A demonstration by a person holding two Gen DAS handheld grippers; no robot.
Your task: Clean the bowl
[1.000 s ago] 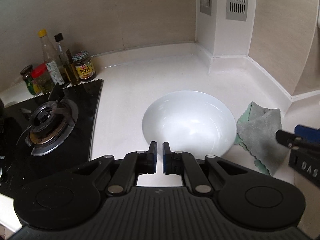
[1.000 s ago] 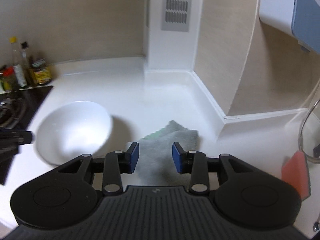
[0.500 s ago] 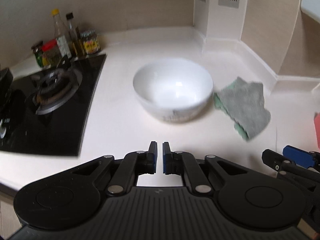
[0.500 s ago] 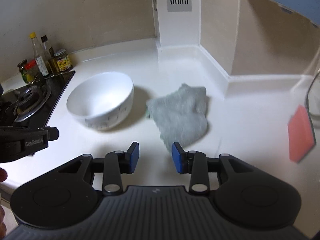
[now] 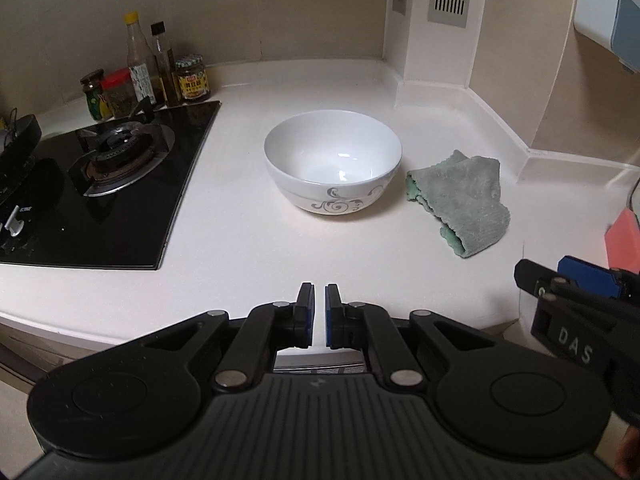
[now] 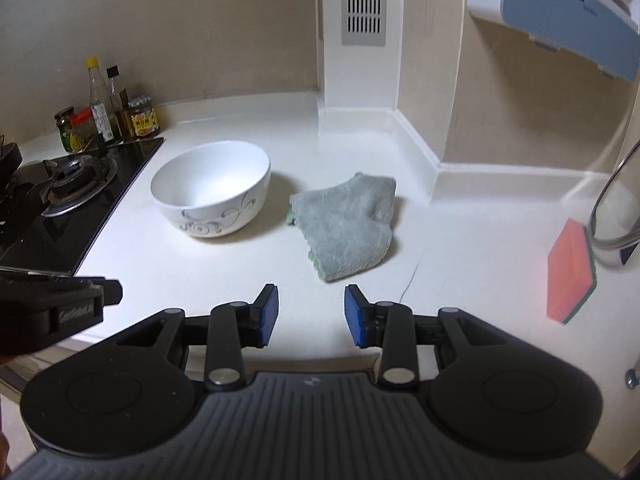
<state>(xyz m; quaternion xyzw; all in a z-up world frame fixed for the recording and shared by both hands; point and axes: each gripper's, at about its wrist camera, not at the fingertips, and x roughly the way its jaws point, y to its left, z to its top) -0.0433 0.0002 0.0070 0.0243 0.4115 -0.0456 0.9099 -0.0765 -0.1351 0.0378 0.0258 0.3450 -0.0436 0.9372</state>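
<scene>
bowl [image 5: 332, 162] on counter [image 5: 248, 264] | cloth [image 5: 460, 196] just right | stove [image 5: 100, 184] left

We see soft, even indoor light falling from above onto the white surface [image 5: 248, 280], which reads bright, almost washed out in the right wrist view [image 6: 480, 240]. The bowl [image 5: 332, 160] carries small glints inside its far wall and casts a faint shadow toward us; in the right wrist view its shadow falls to the right of the bowl [image 6: 212, 188], toward the cloth [image 6: 344, 224]. Left of the bowl, the black hob [image 5: 120, 200] mirrors its burner. Both views bow strongly at the edges, with dark corners. Far right of the bowl, the orange sponge [image 6: 570, 272] looks smeared, and the wall unit [image 6: 560, 8] is soft.
</scene>
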